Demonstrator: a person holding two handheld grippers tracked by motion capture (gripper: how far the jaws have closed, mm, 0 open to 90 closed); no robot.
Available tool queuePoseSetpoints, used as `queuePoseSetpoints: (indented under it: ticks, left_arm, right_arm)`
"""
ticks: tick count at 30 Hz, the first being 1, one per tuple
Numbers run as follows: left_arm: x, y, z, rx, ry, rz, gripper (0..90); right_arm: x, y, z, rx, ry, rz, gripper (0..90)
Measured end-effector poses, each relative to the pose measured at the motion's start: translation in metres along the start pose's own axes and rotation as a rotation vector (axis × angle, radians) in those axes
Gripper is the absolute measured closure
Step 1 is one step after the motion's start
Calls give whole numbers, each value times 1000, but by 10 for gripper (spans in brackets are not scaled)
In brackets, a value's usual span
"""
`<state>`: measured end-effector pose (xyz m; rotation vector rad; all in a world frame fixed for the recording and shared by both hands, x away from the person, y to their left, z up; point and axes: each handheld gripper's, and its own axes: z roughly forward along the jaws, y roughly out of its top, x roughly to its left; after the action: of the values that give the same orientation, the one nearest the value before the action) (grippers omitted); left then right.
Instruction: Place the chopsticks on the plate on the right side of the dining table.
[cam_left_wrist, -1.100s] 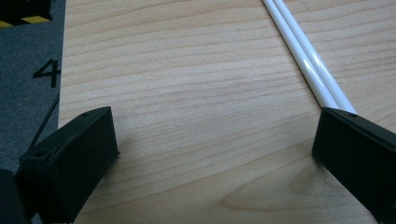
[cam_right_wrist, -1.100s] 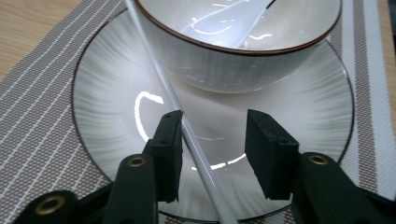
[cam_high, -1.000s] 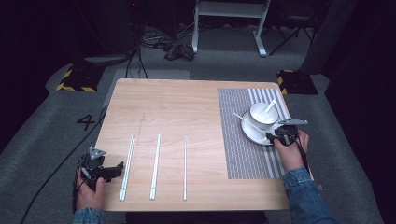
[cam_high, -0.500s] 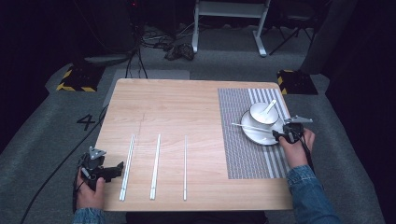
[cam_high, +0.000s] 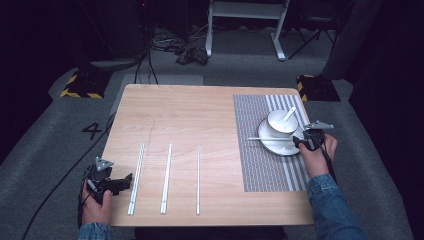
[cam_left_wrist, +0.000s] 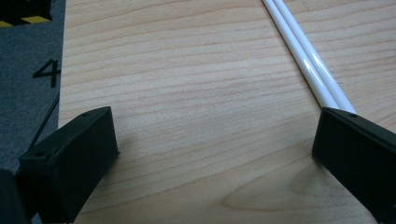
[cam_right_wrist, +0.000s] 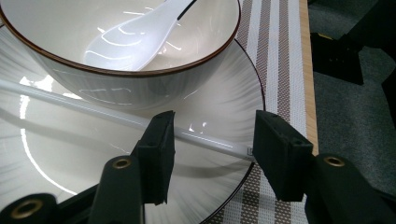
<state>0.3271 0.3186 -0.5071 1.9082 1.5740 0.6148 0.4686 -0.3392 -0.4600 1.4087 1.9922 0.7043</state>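
Note:
A white bowl (cam_high: 281, 122) with a white spoon (cam_right_wrist: 135, 42) in it stands on a white plate (cam_high: 272, 145) on the striped placemat (cam_high: 260, 170). One white chopstick (cam_high: 270, 139) lies across the plate in front of the bowl. My right gripper (cam_high: 300, 141) is at the plate's right rim. Its jaws have just been opening, and the chopstick's end (cam_right_wrist: 210, 142) lies between them with neither pad pressing on it. My left gripper (cam_high: 125, 181) rests open at the table's front left, beside a pair of white chopsticks (cam_left_wrist: 303, 60).
On the wooden table (cam_high: 190, 115) lie a second pair of chopsticks (cam_high: 166, 177) and a single chopstick (cam_high: 198, 177), side by side left of the placemat. Grey carpet surrounds the table, with a white frame (cam_high: 245, 10) and cables behind it.
The chopstick on the plate has gone from slanted to lying level across the plate's front. My right gripper has shifted slightly to the right. The left hand has kept still.

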Motion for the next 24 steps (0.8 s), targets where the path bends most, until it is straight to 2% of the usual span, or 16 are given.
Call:
queuePoseSetpoints:
  ticks: [3, 14, 20, 24]
  left_arm:
    - [0, 0, 0, 0, -1, -1, 0]
    - [0, 0, 0, 0, 1, 0, 0]
    - [0, 0, 0, 0, 1, 0, 0]
    - [0, 0, 0, 0, 1, 0, 0]
  right_arm:
    - [1, 1, -3, -7, 19, 11, 486]
    - [-1, 12, -39, -88, 67, 48, 475]
    - [11, 21, -52, -95, 106, 45, 475]
    - [22, 29, -57, -95, 128, 22, 475]
